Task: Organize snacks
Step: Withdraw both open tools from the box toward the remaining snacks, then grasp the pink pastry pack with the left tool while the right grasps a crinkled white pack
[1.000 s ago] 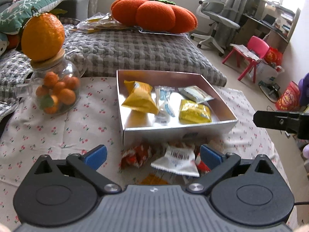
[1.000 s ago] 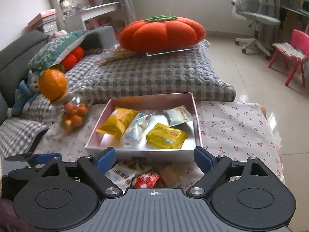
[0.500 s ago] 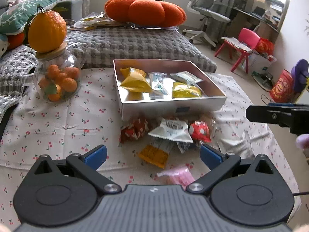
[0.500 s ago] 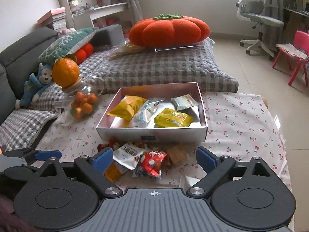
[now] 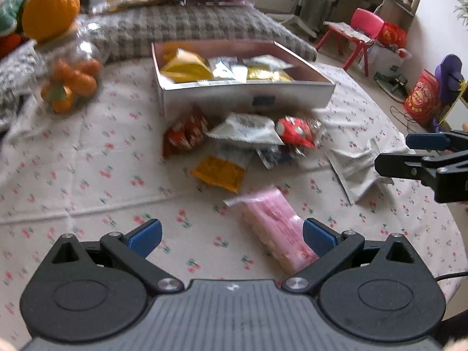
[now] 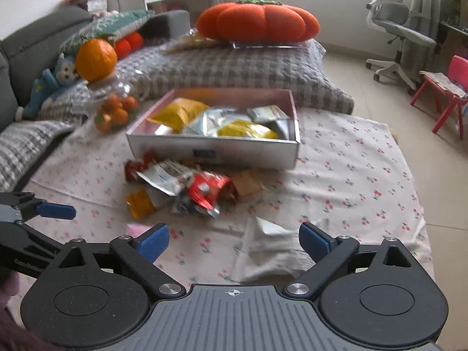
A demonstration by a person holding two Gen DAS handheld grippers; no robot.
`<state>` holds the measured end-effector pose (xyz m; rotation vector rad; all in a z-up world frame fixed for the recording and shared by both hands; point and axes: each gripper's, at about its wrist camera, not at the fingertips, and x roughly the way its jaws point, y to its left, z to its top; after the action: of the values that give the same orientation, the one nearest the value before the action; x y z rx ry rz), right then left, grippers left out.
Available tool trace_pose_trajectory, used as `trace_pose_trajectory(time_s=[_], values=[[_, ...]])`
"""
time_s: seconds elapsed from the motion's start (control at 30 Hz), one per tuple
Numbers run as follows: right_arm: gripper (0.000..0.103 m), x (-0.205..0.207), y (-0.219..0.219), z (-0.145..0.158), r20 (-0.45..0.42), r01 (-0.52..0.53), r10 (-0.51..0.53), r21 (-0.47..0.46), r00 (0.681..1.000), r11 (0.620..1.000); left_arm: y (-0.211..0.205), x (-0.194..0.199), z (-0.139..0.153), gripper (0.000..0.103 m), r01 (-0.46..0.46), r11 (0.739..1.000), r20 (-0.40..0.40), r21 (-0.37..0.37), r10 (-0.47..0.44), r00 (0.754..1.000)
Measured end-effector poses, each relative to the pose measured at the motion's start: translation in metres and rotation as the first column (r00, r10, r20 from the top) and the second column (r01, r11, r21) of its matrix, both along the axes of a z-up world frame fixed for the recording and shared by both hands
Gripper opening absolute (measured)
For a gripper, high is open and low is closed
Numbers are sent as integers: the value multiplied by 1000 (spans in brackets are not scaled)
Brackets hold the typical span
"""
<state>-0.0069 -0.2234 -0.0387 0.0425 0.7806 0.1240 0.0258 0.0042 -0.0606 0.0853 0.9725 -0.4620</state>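
A silver box [image 5: 248, 95] [image 6: 213, 149] holding several snack packets stands on the cherry-print cloth. In front of it lies a loose heap: a red packet [image 5: 295, 134] [image 6: 207, 190], a white packet [image 5: 248, 128] [image 6: 163, 175], an orange packet [image 5: 219, 172] [image 6: 140, 204], a pink packet [image 5: 272, 225] and a white wrapper [image 5: 354, 169] [image 6: 269, 248]. My left gripper [image 5: 231, 237] hangs open above the pink packet, pads apart from it. My right gripper [image 6: 234, 241] is open over the white wrapper, gripping nothing.
A glass jar of small oranges [image 5: 70, 79] [image 6: 117, 111] topped by a big orange stands left of the box. Behind is a grey quilted cushion [image 6: 234, 67] with an orange pumpkin pillow [image 6: 257, 23]. A red chair [image 5: 359, 35] and an office chair [image 6: 400, 35] stand on the floor at right.
Both grippers have pulled back from the box and sunk toward the cloth; the loose heap, pink packet and white wrapper have come into view. Both stay open.
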Motion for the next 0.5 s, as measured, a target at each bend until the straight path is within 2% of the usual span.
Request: trace_pose_trajectory(time_s=[0.2, 0.27, 0.37, 0.5], values=[[97, -5, -22, -15, -29, 45, -45, -22, 999, 999, -16, -2, -16, 103, -63, 997, -76, -42, 60, 995], [97, -6, -28, -21, -36, 31, -32, -40, 999, 999, -21, -3, -19, 102, -82, 995, -94, -55, 77, 993], [97, -9, -33, -32, -32, -28, 24, -123, 999, 992, -29, -7, -22, 102, -87, 995, -82, -55, 83, 993], [97, -12, -43, -50, -50, -91, 82, -204, 995, 975, -39, -10, -25, 99, -78, 997, -47, -15, 77, 996]])
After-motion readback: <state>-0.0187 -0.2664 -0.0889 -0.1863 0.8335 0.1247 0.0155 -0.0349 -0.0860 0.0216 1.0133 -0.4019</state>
